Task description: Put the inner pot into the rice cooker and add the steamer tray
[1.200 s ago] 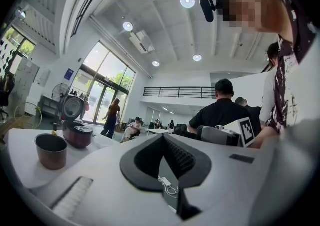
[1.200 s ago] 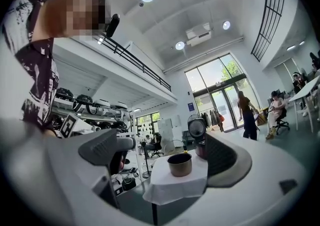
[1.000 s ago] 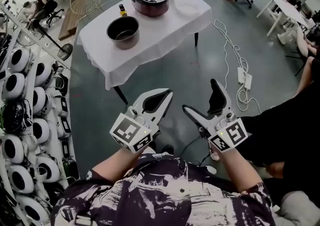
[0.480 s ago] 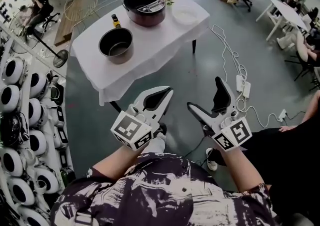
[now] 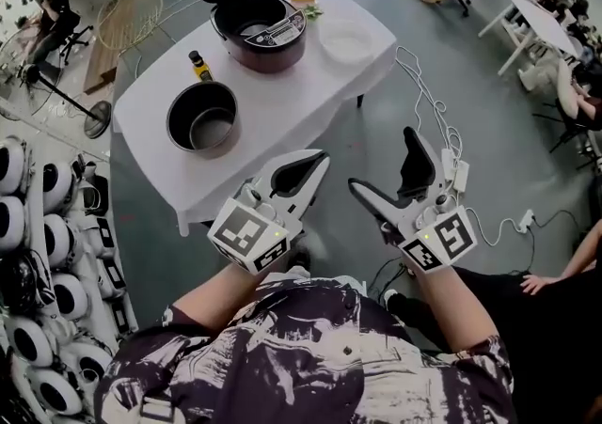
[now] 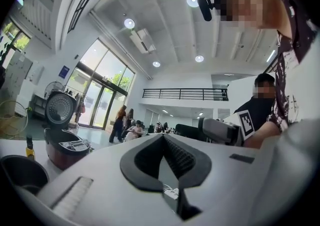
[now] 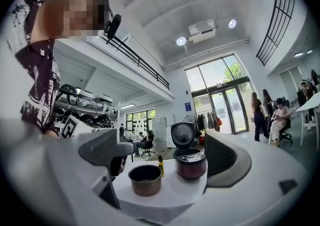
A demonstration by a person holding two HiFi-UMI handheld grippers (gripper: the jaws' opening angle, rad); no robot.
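My left gripper (image 5: 312, 166) has its jaws closed together on nothing. My right gripper (image 5: 382, 161) has its jaws spread wide, also empty. Both hang in front of my chest, well apart from the bench (image 5: 282, 102). There the inner pot (image 5: 202, 118) sits upright and empty near the front edge. The rice cooker (image 5: 259, 32) stands behind it with its lid up, and beside the cooker lies a white round dish (image 5: 345, 37), which I take for the steamer tray. I judge that nothing is started. A small bottle (image 5: 199, 65) stands just beside the pot, so a wide reach could topple it. A one-sided pinch on the thin rim could let the pot tilt and slip.
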